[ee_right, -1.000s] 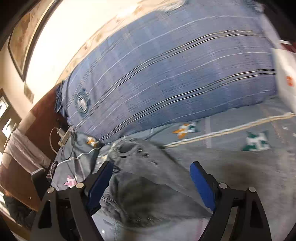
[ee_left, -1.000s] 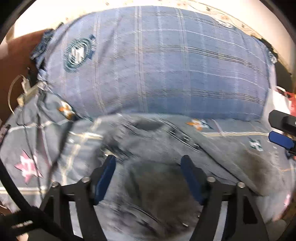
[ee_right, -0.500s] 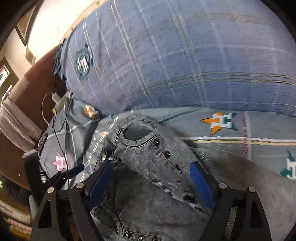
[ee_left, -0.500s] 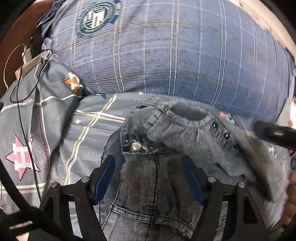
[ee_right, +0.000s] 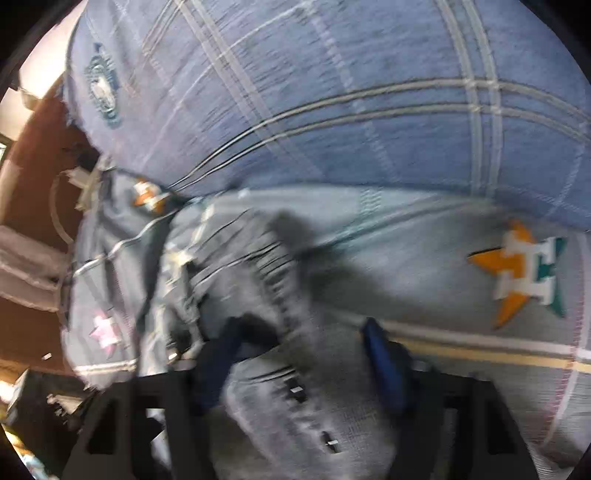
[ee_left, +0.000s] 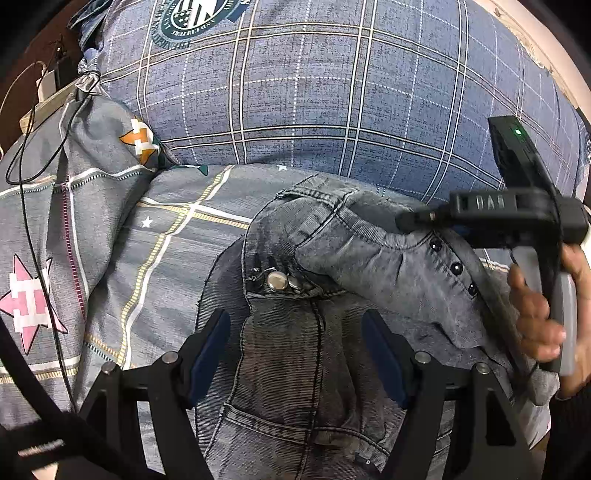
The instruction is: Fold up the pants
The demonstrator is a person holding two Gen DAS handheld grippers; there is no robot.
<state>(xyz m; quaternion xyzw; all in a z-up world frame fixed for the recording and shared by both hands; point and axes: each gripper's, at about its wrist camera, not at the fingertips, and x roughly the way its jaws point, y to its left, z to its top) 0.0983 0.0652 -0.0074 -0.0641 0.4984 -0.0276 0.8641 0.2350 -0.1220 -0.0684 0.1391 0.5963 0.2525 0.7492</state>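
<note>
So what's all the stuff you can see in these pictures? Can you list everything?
jeans: one pair, grey denim, crumpled on the bed, waistband up
metal button: one, silver, on the jeans' waistband
small studs: three, dark, in a row on the jeans
plaid pillow: one, blue, behind the jeans
round badge: one, green and white, on the pillow
bedsheet: one, grey with star patches, under the jeans
thin cable: one, black, across the sheet's left side
left gripper: one, black with blue pads, open over the jeans
right gripper: one, black with blue pads, jaws just been closing, denim between them, blurred
hand: one, holding the right gripper's handle
</note>
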